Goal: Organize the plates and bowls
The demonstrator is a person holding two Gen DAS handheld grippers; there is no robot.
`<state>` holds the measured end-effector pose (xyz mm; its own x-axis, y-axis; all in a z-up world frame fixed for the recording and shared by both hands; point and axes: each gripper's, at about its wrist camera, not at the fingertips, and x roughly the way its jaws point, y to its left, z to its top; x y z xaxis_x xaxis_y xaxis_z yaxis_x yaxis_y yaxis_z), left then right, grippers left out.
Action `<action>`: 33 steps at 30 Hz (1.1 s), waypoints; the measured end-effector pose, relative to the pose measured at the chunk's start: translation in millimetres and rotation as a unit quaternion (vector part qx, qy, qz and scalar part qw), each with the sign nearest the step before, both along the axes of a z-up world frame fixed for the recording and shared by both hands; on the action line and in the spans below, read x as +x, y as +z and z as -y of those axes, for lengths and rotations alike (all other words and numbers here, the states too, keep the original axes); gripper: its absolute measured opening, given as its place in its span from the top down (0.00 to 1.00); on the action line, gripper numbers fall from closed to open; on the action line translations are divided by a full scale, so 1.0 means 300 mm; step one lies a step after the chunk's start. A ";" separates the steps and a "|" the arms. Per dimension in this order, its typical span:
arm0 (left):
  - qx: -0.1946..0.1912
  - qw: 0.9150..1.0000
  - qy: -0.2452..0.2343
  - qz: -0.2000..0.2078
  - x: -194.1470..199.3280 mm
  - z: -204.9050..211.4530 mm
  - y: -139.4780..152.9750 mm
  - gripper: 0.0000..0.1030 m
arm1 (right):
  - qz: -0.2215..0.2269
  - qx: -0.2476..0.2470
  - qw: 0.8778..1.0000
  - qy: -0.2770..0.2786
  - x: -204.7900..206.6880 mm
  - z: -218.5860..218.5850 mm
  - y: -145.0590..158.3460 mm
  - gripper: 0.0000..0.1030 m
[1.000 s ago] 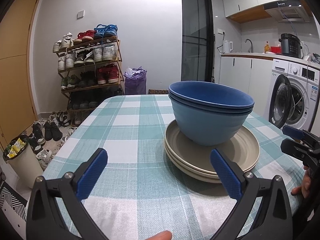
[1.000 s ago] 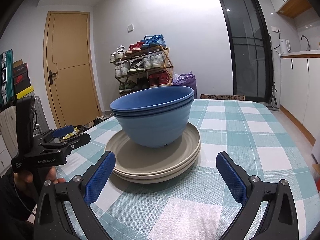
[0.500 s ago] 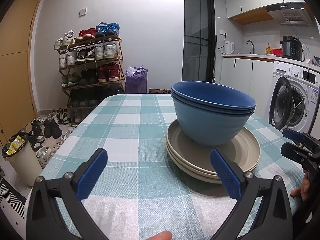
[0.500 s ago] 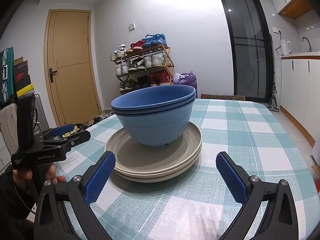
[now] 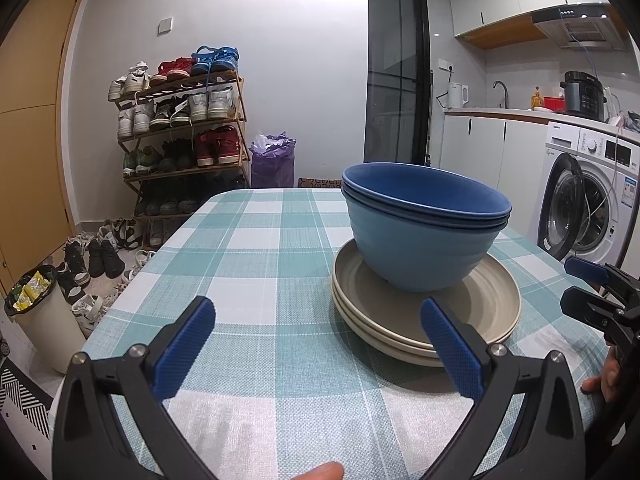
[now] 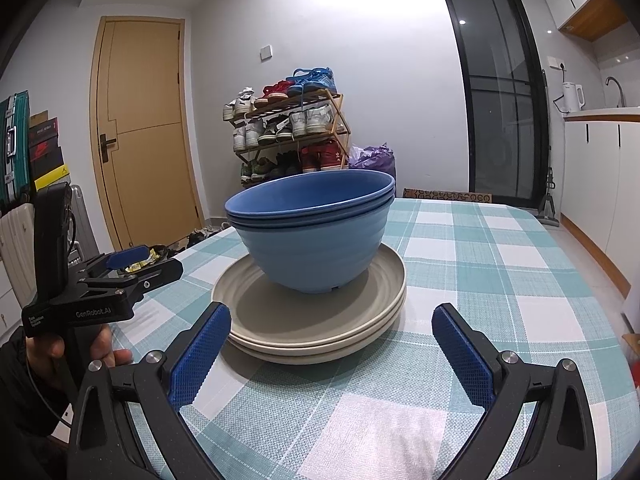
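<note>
Nested blue bowls [image 5: 424, 236] stand inside a stack of beige plates [image 5: 492, 312] on the checked tablecloth [image 5: 256, 264]. The same bowls [image 6: 312, 236] and plates [image 6: 316, 332] show in the right wrist view. My left gripper [image 5: 318, 346] is open and empty, just short of the plates' near left rim. My right gripper [image 6: 330, 350] is open and empty, its jaws standing either side of the plates' near edge. Each gripper shows in the other's view, the right one [image 5: 592, 292] at the right edge, the left one [image 6: 120, 276] at the left.
A shoe rack [image 5: 180, 140] and a purple bag [image 5: 272, 160] stand behind the table. A bin [image 5: 40, 312] and loose shoes lie on the floor at left. A washing machine [image 5: 588, 196] and kitchen counter are at right. A wooden door [image 6: 144, 128] is at far left.
Both grippers have drifted slightly; the bowls and plates have stayed where they were. Both jaws stay open.
</note>
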<state>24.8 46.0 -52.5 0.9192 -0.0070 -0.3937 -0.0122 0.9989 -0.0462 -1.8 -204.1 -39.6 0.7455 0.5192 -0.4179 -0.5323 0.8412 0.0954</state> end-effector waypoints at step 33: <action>0.005 1.000 -0.001 0.000 -0.004 0.003 -0.001 0.00 | 0.001 -0.003 1.000 0.003 0.003 -0.005 -0.006 0.01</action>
